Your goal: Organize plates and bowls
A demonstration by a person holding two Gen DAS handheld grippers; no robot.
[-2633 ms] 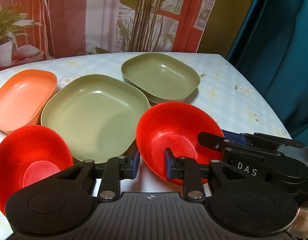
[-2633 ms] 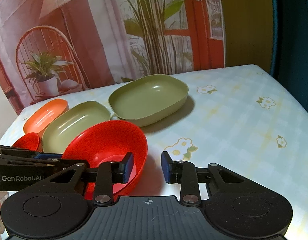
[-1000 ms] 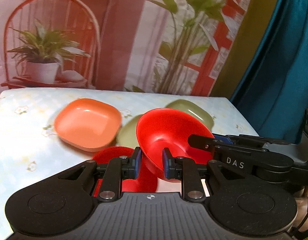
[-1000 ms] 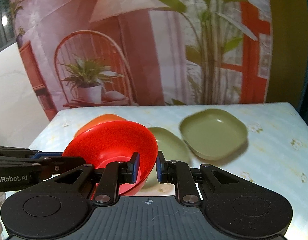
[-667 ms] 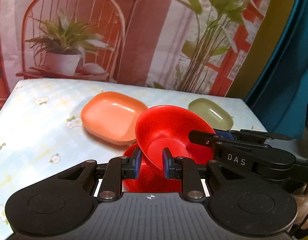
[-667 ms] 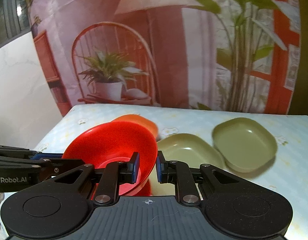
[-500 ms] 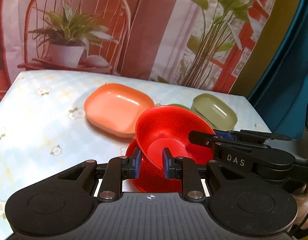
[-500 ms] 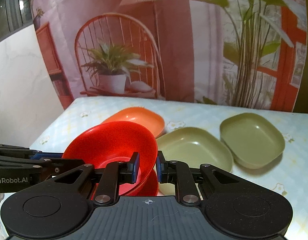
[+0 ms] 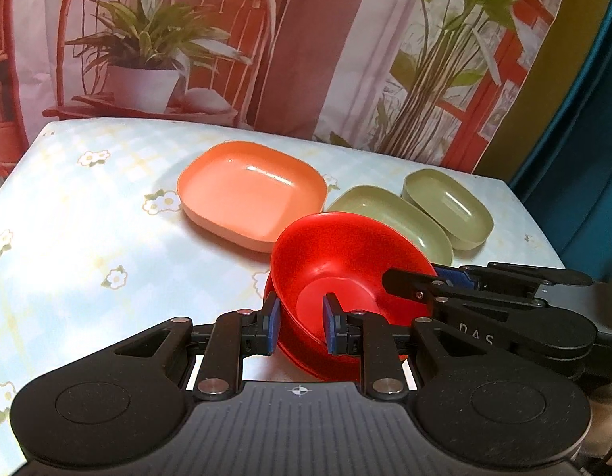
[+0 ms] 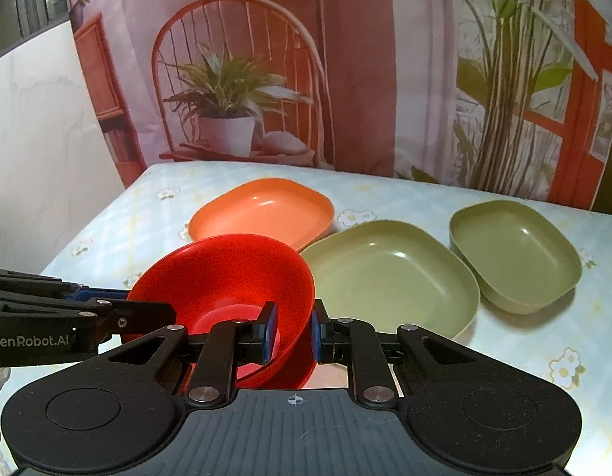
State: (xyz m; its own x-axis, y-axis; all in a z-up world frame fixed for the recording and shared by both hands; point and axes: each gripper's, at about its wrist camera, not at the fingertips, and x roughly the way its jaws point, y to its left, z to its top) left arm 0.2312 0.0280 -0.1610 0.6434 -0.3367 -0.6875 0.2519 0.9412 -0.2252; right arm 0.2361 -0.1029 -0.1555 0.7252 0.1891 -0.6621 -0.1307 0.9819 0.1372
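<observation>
The upper red bowl is held tilted just over a second red bowl on the table, partly nested in it; its near rim is pinched by the left gripper, and its opposite rim is clamped by the right gripper, both sets of jaws closed on the bowl wall; an orange dish and two green dishes are set just beyond; the stacking step appears nearly finished; levelling, a short lowering and release of both rims are judged to be called for next.
</observation>
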